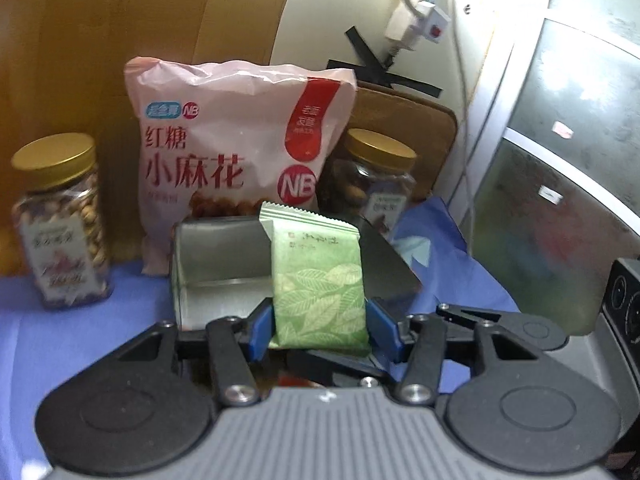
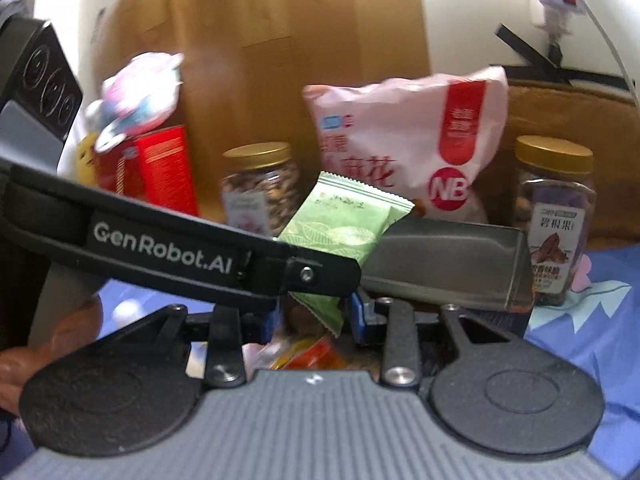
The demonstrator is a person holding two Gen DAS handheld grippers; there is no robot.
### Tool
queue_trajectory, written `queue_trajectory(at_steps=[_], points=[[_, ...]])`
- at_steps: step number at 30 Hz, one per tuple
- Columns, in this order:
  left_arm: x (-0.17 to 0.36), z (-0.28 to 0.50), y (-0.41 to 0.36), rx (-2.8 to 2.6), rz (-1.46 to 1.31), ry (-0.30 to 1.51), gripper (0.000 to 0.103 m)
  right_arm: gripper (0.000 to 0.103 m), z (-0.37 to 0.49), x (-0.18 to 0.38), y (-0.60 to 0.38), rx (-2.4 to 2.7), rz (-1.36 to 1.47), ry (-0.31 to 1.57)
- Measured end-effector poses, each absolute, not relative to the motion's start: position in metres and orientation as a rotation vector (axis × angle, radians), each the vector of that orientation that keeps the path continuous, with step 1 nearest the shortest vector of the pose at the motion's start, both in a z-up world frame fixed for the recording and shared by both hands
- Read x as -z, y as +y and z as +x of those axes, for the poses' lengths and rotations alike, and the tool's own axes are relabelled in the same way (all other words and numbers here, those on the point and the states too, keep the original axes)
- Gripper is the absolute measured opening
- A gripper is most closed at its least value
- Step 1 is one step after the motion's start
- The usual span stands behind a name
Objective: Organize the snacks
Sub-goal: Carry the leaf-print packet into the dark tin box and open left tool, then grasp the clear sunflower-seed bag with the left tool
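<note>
Blue-clothed counter (image 1: 72, 344): jars, pink bag (image 1: 240, 152) lined up behind tin (image 1: 216, 264). Each gripper, left (image 1: 320, 320) and right (image 2: 316, 312), fingers clamping green packet (image 1: 320, 280) over tin. Tin looks empty; packing barely begun.

Looks like a home to me, prob a living rm or bedroom corner, not a lab. I see a counter w/ a blue printed cloth (image 1: 60, 320), a power strip (image 1: 420, 12) taped on the white wall w/ black tape, a cardboard box (image 2: 300, 40) behind, a plush toy (image 2: 136, 92) on a red box (image 2: 160, 168), & a frosted window (image 1: 560, 160) at right.
</note>
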State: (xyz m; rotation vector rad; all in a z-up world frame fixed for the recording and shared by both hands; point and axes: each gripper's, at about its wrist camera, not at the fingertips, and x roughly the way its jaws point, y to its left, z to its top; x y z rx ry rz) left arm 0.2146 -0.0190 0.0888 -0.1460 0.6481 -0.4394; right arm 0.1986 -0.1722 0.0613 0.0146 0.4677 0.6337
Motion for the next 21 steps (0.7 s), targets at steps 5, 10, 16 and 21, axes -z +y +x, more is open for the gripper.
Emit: queue_trajectory(at_steps=[5, 10, 16, 21], points=[[-0.074, 0.255, -0.024, 0.416, -0.181, 0.688, 0.053, 0.043, 0.236, -0.050, -0.175, -0.608, 0.043, 0.507], [-0.062, 0.270, -0.024, 0.392, -0.214, 0.700, 0.061, 0.048, 0.247, -0.044, -0.175, -0.565, 0.050, 0.490], [-0.072, 0.237, -0.002, 0.423, -0.255, 0.634, 0.063, 0.048, 0.220, -0.052, -0.202, -0.535, 0.130, 0.442], [-0.068, 0.196, 0.016, 0.454, -0.310, 0.630, 0.064, 0.048, 0.186, -0.041, -0.222, -0.553, 0.168, 0.452]])
